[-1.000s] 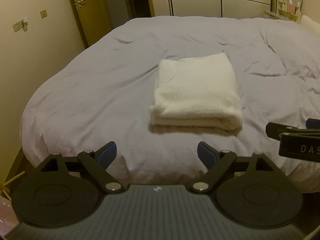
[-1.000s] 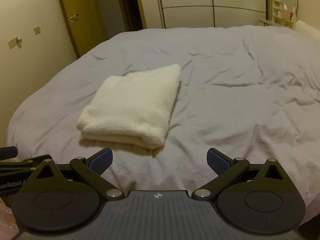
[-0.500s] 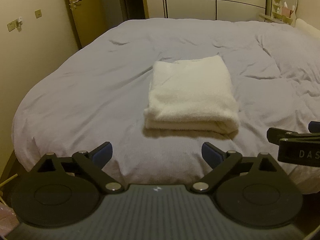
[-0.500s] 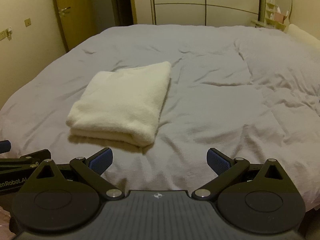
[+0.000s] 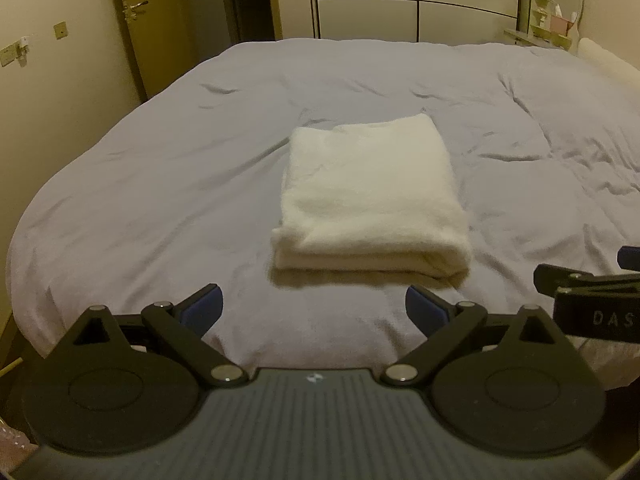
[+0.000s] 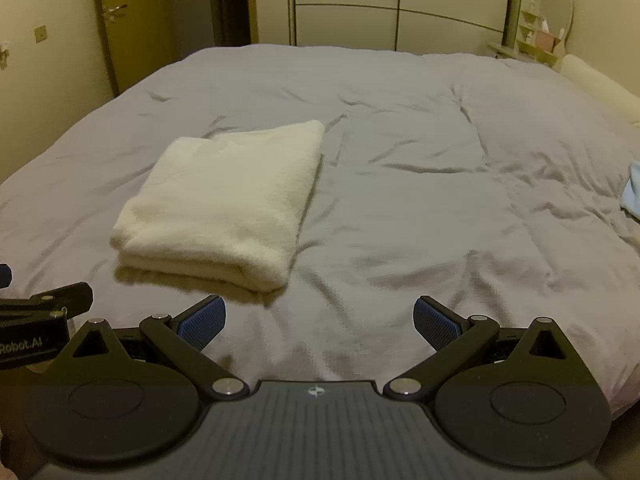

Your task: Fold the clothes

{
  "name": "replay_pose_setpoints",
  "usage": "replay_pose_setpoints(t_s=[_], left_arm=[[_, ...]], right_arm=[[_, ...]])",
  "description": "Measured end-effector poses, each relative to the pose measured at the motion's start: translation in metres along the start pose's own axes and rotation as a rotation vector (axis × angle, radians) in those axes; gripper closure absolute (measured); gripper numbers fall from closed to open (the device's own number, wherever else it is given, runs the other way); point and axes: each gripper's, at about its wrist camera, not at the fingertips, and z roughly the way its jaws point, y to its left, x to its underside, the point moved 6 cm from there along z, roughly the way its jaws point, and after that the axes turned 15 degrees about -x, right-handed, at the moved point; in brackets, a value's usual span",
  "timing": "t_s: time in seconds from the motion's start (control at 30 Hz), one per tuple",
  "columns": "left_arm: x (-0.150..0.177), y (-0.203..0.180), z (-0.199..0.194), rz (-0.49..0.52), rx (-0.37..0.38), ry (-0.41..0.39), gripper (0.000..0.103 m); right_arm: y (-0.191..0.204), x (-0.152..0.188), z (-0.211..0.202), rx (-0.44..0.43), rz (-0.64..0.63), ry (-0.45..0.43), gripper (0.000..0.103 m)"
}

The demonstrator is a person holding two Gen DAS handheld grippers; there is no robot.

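Blue cloth (image 6: 633, 192) cut off at right edge, unidentifiable.

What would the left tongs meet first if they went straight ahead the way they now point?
Most likely the folded towel. It lies centred ahead of the open left tongs on the bed. If the tongs tilt down at all, the bed's near edge could come first; depth is unclear.
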Motion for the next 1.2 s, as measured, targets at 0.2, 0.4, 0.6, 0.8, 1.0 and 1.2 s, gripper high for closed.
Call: replay_pose_setpoints(t_s=[0.2, 0.4, 0.6, 0.8, 1.0, 1.2], left_arm=[[-0.003, -0.002, 0.014, 0.001, 0.006, 0.015, 0.005], [-0.007, -0.002, 0.030, -0.004, 0.019, 0.032, 0.004], [-0.010, 0.014, 0.061, -0.085, 0.110, 0.079, 0.004], [-0.014, 0.030, 0.091, -0.165, 0.200, 0.126, 0.004], [-0.019, 0.045, 0.122, -0.245, 0.291, 0.172, 0.005], [-0.032, 0.048, 0.162, -0.314, 0.380, 0.222, 0.005]], right_arm=[[-0.002, -0.002, 0.014, 0.008, -0.011, 0.033, 0.000], [-0.006, -0.003, 0.028, 0.020, -0.016, 0.066, 0.000], [-0.014, -0.008, 0.043, 0.012, 0.012, 0.076, 0.000], [-0.038, -0.027, 0.049, -0.103, 0.132, -0.049, 0.000], [-0.065, -0.026, 0.079, -0.226, 0.284, -0.033, 0.000], [-0.088, -0.031, 0.110, -0.339, 0.401, -0.044, 0.000]])
